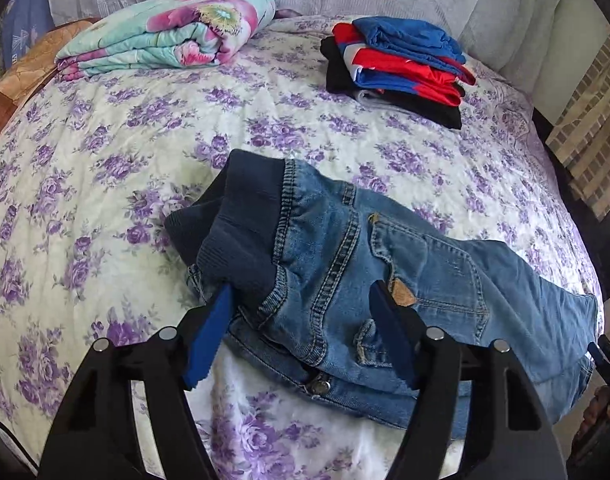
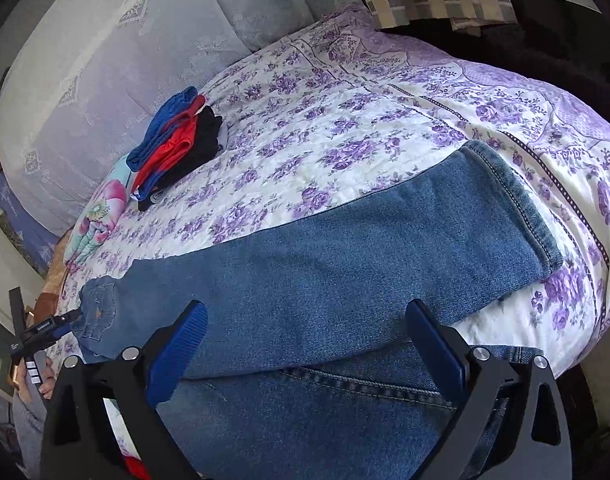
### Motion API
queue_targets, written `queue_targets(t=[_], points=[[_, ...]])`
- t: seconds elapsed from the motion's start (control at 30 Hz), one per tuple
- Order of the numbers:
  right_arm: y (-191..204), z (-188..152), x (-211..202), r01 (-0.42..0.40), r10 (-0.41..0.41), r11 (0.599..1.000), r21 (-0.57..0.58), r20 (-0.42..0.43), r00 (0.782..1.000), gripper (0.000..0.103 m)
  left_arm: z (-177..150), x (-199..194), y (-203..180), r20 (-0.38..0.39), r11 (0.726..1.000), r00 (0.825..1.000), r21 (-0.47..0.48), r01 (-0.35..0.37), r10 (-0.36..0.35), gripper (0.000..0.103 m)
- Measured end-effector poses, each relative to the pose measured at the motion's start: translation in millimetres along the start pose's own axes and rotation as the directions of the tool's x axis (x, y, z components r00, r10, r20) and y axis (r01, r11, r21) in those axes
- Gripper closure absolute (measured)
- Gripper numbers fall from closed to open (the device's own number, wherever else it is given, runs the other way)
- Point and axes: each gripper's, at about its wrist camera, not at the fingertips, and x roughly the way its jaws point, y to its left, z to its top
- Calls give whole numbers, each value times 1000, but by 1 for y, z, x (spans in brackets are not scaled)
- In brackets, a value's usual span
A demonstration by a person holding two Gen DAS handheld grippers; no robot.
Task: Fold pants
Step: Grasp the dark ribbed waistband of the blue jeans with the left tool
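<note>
Although the jeans point(image 1: 385, 248) already lie on the flowered bedspread point(image 1: 105, 152), the folding looks to be at an early-to-middle stage. From the right wrist view one leg appears laid over the other, so the lengthwise halving seems done; the legs stretch out at full length, and the crosswise folds that would shorten them are, in my judgement, not yet made. At the far side of the bed a stack of folded clothes point(image 1: 397, 68) in blue, red and black sits well apart from the jeans, with a folded floral quilt point(image 1: 169, 32) farther left.

Their long axis runs across the near part of the bed. In the left wrist view the dark ribbed waistband point(image 1: 233, 216) lies at the left end, rumpled and partly turned over, and the legs trail away to the right. In the right wrist view the leg hem point(image 2: 517, 200) points toward the upper right, near the bordered edge of the bedspread, and the waist end lies off at the lower left.

The left gripper point(image 1: 301, 304) straddles the waist end, its blue fingers point(image 1: 209, 340) part-way apart with denim and ribbing between them; I cannot tell whether the pads press the cloth. The right gripper point(image 2: 305, 328) hangs over the middle of the legs with its fingers spread wide, the denim between them but not pinched.
</note>
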Motion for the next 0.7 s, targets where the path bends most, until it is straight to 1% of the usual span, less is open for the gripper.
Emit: queue_targets(t=[0.1, 0.2, 0.23, 0.3, 0.4, 0.43, 0.47, 0.5, 0.57, 0.6, 0.67, 0.7], points=[[0, 0, -7, -3, 2, 1000, 3, 20, 1000, 3, -3, 3, 9, -25, 999, 999, -10, 31, -31, 34], [-3, 2, -6, -7, 7, 1000, 10, 13, 1000, 3, 0, 9, 17, -33, 994, 994, -50, 102, -104, 26], [-4, 2, -5, -12, 12, 1000, 19, 5, 1000, 3, 1, 13, 20, -37, 991, 993, -67, 113, -116, 23], [-8, 1, -6, -30, 30, 999, 44, -7, 1000, 3, 0, 18, 23, -44, 990, 992, -85, 111, -115, 23], [-14, -1, -11, -29, 28, 997, 70, 4, 1000, 3, -1, 15, 27, -22, 984, 989, -106, 144, -148, 25], [-18, 0, -11, -25, 25, 996, 82, 5, 1000, 3, 1, 14, 27, -19, 983, 989, -114, 143, -146, 34], [-21, 2, -10, -28, 28, 995, 100, 4, 1000, 3, 5, 14, 27, -21, 980, 988, -128, 152, -156, 52], [-24, 2, -8, -37, 37, 992, 123, 1, 999, 3, 9, 15, 28, -21, 977, 987, -146, 156, -161, 57], [-28, 3, -5, -58, 60, 986, 156, -9, 998, 3, 16, 16, 28, -16, 974, 987, -167, 152, -157, 74], [-28, 3, -5, -62, 65, 985, 160, -11, 998, 3, 19, 16, 29, -7, 972, 988, -182, 151, -155, 78], [-29, 2, -6, -57, 61, 986, 154, -18, 998, 3, 20, 11, 35, 27, 953, 980, -230, 198, -197, 80], [-30, 2, -7, -47, 52, 987, 152, -24, 998, 3, 21, 5, 36, 53, 947, 976, -235, 217, -210, 81]])
